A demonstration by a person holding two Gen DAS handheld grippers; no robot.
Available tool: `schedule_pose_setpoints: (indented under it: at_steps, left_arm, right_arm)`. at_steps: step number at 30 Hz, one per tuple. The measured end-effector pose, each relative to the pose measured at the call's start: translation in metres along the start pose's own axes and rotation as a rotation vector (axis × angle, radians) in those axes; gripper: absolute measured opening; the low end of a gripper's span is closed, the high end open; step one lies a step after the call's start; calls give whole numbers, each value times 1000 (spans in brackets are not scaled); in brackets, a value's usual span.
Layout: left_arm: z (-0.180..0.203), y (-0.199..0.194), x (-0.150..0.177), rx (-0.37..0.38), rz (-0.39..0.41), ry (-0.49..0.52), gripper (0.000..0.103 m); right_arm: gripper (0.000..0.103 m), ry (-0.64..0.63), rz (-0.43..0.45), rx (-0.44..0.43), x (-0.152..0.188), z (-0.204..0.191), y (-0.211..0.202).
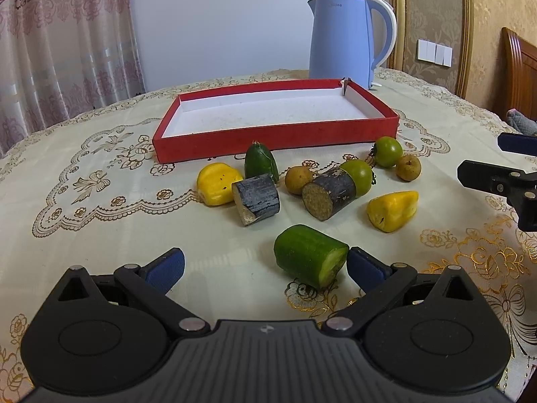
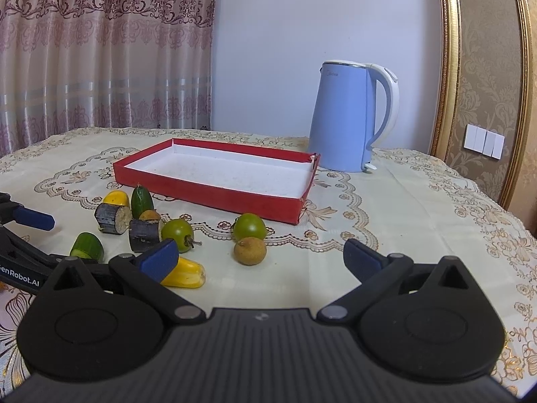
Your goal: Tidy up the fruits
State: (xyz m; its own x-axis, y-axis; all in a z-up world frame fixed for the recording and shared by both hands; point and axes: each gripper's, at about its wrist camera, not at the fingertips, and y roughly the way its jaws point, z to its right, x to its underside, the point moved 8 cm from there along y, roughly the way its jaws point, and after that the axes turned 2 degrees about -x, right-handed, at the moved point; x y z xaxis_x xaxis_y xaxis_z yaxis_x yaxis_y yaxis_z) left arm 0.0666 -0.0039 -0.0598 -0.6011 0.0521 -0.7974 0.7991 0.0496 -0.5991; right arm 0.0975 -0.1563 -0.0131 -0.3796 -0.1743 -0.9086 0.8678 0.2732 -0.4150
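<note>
A: Left gripper (image 1: 265, 265) fingers wide, empty; cucumber piece (image 1: 310, 260) just beside one finger. Right gripper (image 2: 260, 257) wide, empty.

B: Risk: finger nudges it, rolls across desk (image 1: 100, 235), away from red box (image 1: 268, 141).

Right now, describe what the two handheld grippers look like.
Both match. The left gripper and right gripper have matte black bodies with ribbed centres, two round discs, triangular cut-outs, silver pivot pins and blue fingertip pads. White lettering ending "enRobot.AI" marks the left gripper's side. No cables or sleeves show.
</note>
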Motion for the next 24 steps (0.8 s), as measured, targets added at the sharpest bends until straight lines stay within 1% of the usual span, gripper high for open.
schedule_pose_setpoints:
  at_steps: [8,14,21,22,23,24]
  left_arm:
    - [0,1,1,-13,-21,20,103]
    - [2,0,-1,-9,-10,15,103]
    - [-5,-5,-8,-5,26,-7,103]
    - [-5,-5,-8,0,27,-13,103]
    - [-4,-5,-9,2,28,-14,103]
    - [-4,-5,-9,5,27,-12,103]
  right_arm:
    - [103,2,-4,-3,1,3,1]
    - [103,3,-4,-2,2,4,2]
    - [103,5,8,-14,0,6,0]
    - [102,6,17,-19,-1,6,-1]
    - [95,12,29,-21,-3,7,-3]
    - [94,14,19,-26,-3,7,-1]
